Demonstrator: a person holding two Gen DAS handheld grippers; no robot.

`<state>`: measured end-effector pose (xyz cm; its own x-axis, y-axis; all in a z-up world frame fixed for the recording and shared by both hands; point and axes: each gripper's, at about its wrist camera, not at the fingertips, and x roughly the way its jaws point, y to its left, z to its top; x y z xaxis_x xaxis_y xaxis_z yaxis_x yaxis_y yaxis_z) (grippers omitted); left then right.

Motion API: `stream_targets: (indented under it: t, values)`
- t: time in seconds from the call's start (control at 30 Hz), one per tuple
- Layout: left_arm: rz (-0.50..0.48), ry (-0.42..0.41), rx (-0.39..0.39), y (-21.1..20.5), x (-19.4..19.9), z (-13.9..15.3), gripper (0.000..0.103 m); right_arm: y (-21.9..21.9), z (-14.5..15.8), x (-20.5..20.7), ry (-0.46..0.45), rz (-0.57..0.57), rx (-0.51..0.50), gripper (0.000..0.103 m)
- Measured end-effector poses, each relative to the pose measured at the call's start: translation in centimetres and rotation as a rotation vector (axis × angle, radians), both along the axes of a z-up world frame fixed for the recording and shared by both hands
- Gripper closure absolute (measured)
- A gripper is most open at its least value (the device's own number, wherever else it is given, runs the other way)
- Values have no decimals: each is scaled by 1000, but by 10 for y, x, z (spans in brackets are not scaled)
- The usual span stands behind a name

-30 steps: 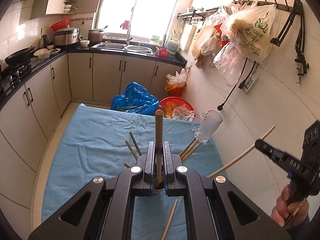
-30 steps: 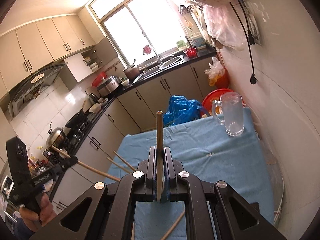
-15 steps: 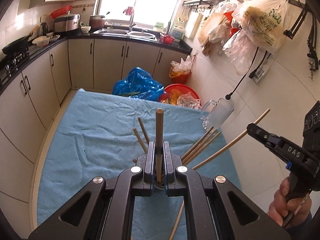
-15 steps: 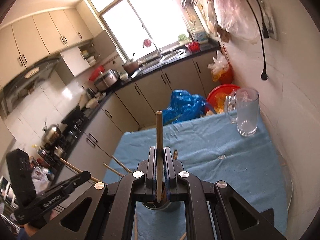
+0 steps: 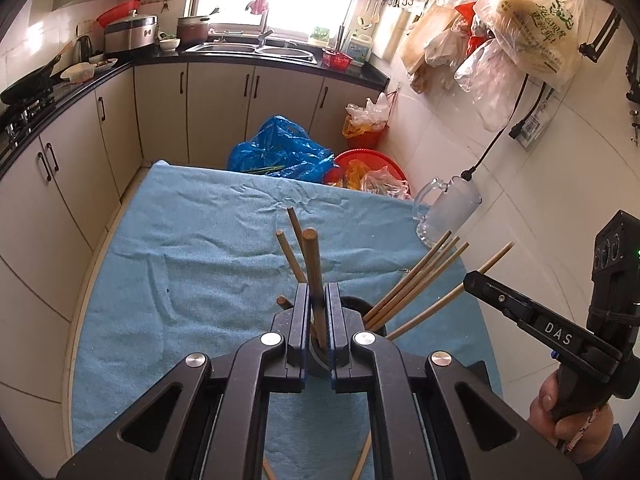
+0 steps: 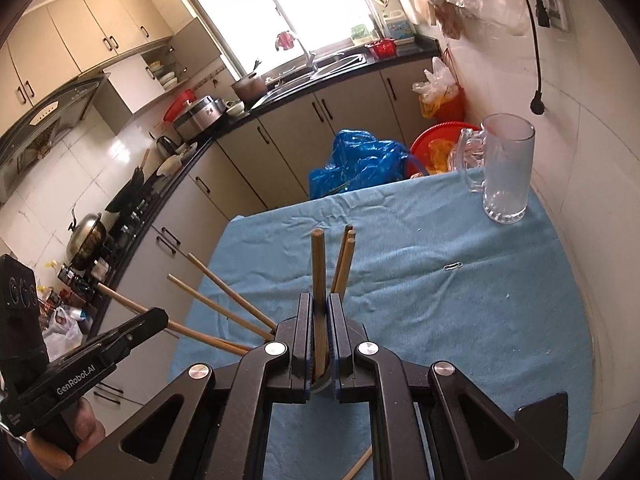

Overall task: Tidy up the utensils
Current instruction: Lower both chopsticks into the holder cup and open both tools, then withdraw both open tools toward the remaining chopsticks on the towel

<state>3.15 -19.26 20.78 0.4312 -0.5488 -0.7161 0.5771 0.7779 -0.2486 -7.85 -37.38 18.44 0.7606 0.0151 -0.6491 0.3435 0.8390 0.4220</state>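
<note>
the left claw (image 5: 318, 320) is clamping one brown chopstick (image 5: 314, 276) between its closed jaws, the stick standing nearly upright with its lower end going down into a dark cup (image 5: 354, 305) just under the fingers. the right claw (image 6: 319, 332) is likewise pinching one chopstick (image 6: 319, 276), upright, its lower end going into the same cup, of which only a bit of rim (image 6: 320, 385) is showing below the jaws in that view.

in the left view, two loose sticks (image 5: 291, 248) are leaning out of the cup just behind the held one, a short stub (image 5: 285, 302) is peeking beside the left finger, and three sticks (image 5: 416, 276) are fanning out to the right, touching the rim. a fourth, paler one (image 5: 448, 300) is lying in the right claw seen from the side (image 5: 470, 280), with a hand (image 5: 560, 412) on that tool's grip. two more sticks (image 5: 362, 460) are lying flat on the blue cloth (image 5: 192, 248) beneath the left tool.

one glass mug (image 6: 506, 172) is standing upright at the cloth's far right corner, well apart from the cup. one paper clip (image 6: 453, 266) is lying on the cloth between them. past the table, one blue bag (image 5: 280, 152) and one red basin (image 5: 372, 164) are sitting on the floor.
</note>
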Motion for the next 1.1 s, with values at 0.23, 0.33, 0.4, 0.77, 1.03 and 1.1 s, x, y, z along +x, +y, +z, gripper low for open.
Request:
stream_targets:
  t: [0.23, 0.33, 0.4, 0.77, 1.03, 1.1]
  values:
    - [13, -16, -33, 6, -2, 14, 83, -3, 16, -7, -31, -6, -8, 90]
    - [36, -54, -50, 13, -9, 27, 75, -5, 25, -18, -52, -21, -22, 79]
    - [57, -77, -66, 20, -13, 35, 67, -5, 28, -26, -61, -29, -27, 68]
    - [174, -94, 67, 64, -62, -8, 48, 0, -16, -77, 85, -88, -46, 41]
    - [201, 76, 206, 85, -95, -87, 48, 49, -83, -114, 296, -76, -208, 40]
    - [202, 81, 223, 87, -97, -92, 48, 54, -87, -117, 305, -51, -218, 40]
